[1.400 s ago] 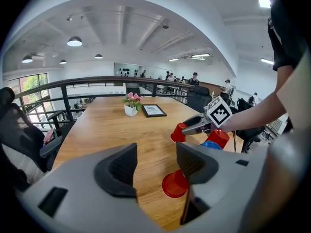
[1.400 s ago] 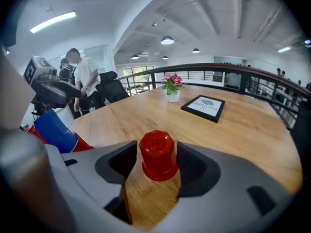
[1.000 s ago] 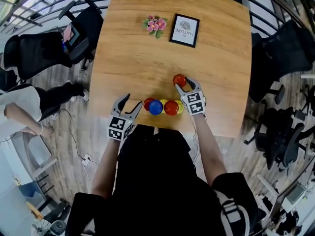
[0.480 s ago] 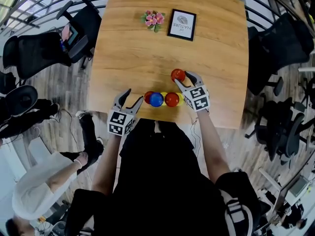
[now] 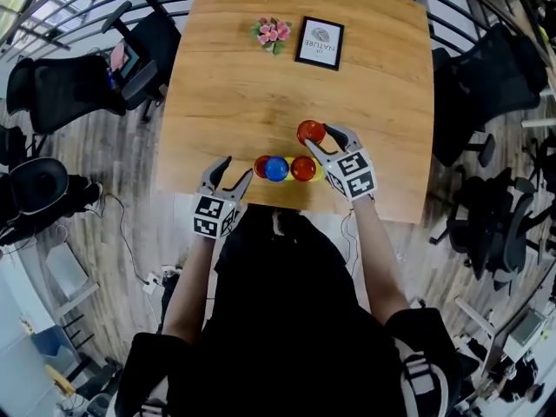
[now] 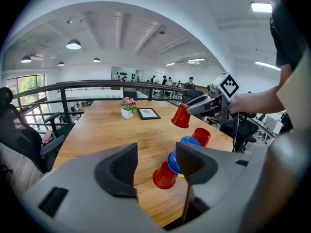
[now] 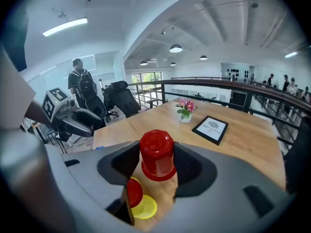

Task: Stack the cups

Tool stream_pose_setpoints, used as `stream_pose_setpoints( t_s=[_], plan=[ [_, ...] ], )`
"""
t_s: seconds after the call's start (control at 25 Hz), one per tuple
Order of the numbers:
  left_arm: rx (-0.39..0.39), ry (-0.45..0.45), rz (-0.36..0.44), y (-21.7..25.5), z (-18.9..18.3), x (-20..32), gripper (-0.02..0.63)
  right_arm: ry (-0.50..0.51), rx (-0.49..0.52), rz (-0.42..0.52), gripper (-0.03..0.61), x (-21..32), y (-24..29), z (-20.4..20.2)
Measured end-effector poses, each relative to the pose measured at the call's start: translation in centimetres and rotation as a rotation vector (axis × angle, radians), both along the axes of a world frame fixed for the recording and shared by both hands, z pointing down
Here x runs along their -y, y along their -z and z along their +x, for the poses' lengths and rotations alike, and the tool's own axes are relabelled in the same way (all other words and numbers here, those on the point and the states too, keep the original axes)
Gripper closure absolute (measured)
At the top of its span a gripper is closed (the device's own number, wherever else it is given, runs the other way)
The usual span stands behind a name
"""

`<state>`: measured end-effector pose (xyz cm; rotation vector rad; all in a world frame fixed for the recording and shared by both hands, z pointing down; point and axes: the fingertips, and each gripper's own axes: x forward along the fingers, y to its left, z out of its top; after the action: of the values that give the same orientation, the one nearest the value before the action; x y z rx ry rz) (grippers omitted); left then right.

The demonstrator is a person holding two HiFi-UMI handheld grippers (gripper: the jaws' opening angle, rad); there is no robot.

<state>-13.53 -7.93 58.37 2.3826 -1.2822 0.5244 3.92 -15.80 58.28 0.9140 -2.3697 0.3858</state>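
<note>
- Since a second ago the red cup (image 5: 310, 132) has risen off the tabletop (image 5: 243, 102) and now hangs above it, upside down, base up.
- Clamped on that cup's sides is the right gripper (image 5: 319, 137); the right gripper view shows a jaw pad pressed to either side of the cup.
- Just below and nearer the person lies the row of cups (image 5: 287, 168) along the tabletop's near edge: red, blue and red, with yellow showing under and beside them. Whether they are nested I cannot tell.
- Left of that row, at the tabletop's near edge, the left gripper (image 5: 230, 174) hovers with its jaws spread and nothing between them.
- At the far end of the tabletop a small pot of pink flowers (image 5: 273, 35) stands just beside a black picture frame (image 5: 320, 43), both well apart from the cups.
- Black office chairs (image 5: 78, 89) stand on the floor around the tabletop.
</note>
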Motion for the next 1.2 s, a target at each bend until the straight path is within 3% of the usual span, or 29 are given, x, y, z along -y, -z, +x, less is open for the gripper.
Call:
stream_pose_setpoints(
  t_s=[0.44,1.2],
  plan=[
    [-0.022,0.01,0.004,-0.6,0.8,-1.2,0.348,0.109,0.006,0.008,0.347,-3.7,4.0,-2.8],
    [-0.031,0.034,0.01,-1.0,0.3,-2.7,0.35,0.208,-0.022,-0.082,0.347,-9.1,2.9,-5.3]
  ],
)
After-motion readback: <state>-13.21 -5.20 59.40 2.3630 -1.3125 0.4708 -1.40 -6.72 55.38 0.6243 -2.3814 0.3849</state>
